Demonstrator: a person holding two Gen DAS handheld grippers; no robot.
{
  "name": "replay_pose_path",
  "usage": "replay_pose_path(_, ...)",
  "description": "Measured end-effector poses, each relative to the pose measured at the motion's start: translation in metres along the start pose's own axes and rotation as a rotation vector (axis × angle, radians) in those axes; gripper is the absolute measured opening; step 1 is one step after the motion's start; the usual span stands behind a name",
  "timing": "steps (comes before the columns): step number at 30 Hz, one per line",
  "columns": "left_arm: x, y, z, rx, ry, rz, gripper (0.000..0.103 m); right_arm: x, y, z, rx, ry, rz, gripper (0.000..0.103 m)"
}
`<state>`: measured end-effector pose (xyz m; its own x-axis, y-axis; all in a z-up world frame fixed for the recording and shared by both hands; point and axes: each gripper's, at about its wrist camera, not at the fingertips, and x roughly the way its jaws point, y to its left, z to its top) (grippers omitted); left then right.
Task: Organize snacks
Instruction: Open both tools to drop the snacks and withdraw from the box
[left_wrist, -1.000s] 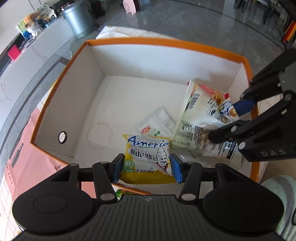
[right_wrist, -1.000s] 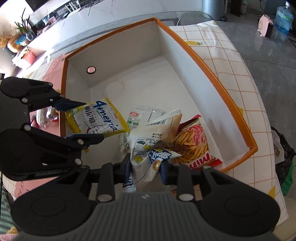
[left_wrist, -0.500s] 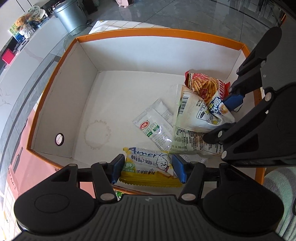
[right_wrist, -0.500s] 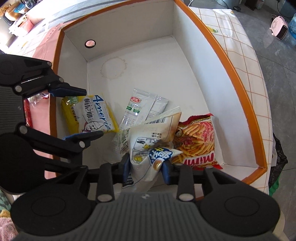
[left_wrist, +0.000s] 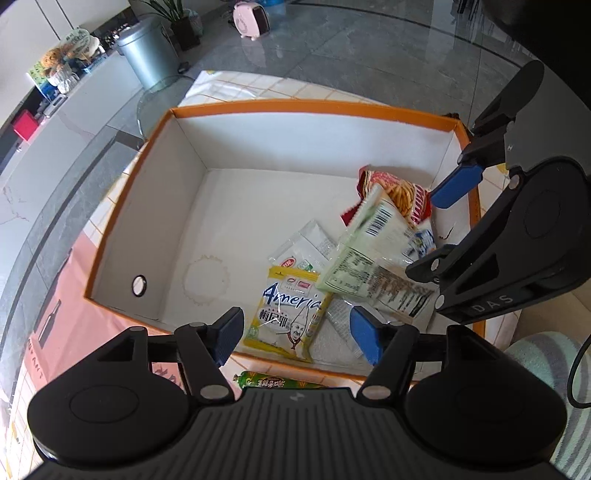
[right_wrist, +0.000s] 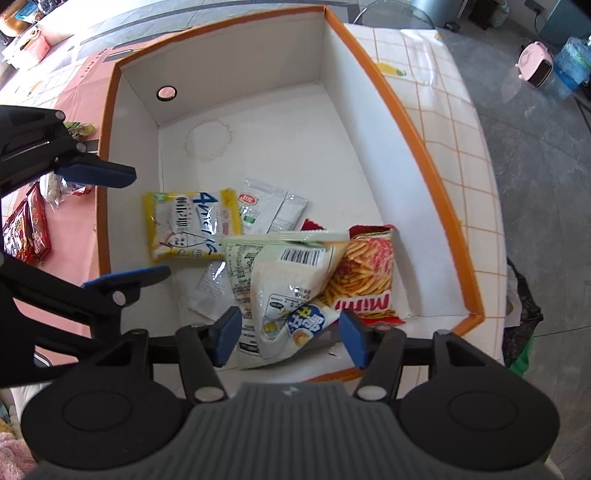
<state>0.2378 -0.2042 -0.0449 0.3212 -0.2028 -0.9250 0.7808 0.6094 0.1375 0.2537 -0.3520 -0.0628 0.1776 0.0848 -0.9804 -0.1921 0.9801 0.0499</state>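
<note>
An orange-rimmed white box (left_wrist: 310, 107) (right_wrist: 413, 133) holds the snacks. The yellow "America" packet (left_wrist: 286, 314) (right_wrist: 192, 225) lies flat near the box's near wall. My left gripper (left_wrist: 297, 334) is open above it, empty. A white packet with a barcode (right_wrist: 291, 288) (left_wrist: 376, 240) lies loose on the pile. My right gripper (right_wrist: 290, 336) is open around its lower end, not gripping. A red "mimi" fries bag (right_wrist: 364, 273) (left_wrist: 399, 194) and clear sachets (right_wrist: 266, 206) lie beside them.
A green sausage stick (left_wrist: 277, 384) lies on the table just outside the box. Red snack packs (right_wrist: 29, 225) lie on the pink cloth to the left. A grey bin (left_wrist: 149, 51) and a pink heater (left_wrist: 251, 16) stand on the floor.
Both grippers opened and pulled back and up. The yellow packet dropped flat into the box. The white barcode packet was let go onto the pile.
</note>
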Motion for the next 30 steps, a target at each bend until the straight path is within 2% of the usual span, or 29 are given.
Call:
replay_pose_path(4,-0.016,0.001,-0.003,-0.015,-0.028,0.019,0.077,-0.015,0.005,-0.006,-0.005,-0.023,-0.014,0.062)
replay_pose_path(10,-0.044,0.001,-0.012,-0.045,-0.066,0.050,0.078,-0.040,0.018,-0.016,-0.012,-0.059,-0.019,0.063)
replay_pose_path(16,-0.079,0.003,-0.041,-0.142,-0.147,0.076,0.078,-0.068,0.036,-0.034,-0.014,-0.141,-0.017,0.066)
replay_pose_path(23,-0.122,0.007,-0.088,-0.252,-0.257,0.136,0.078,-0.093,0.071,-0.065,-0.017,-0.293,0.012,0.066)
replay_pose_path(30,-0.150,0.011,-0.142,-0.366,-0.366,0.244,0.078,-0.100,0.117,-0.099,-0.026,-0.498,0.058,0.066)
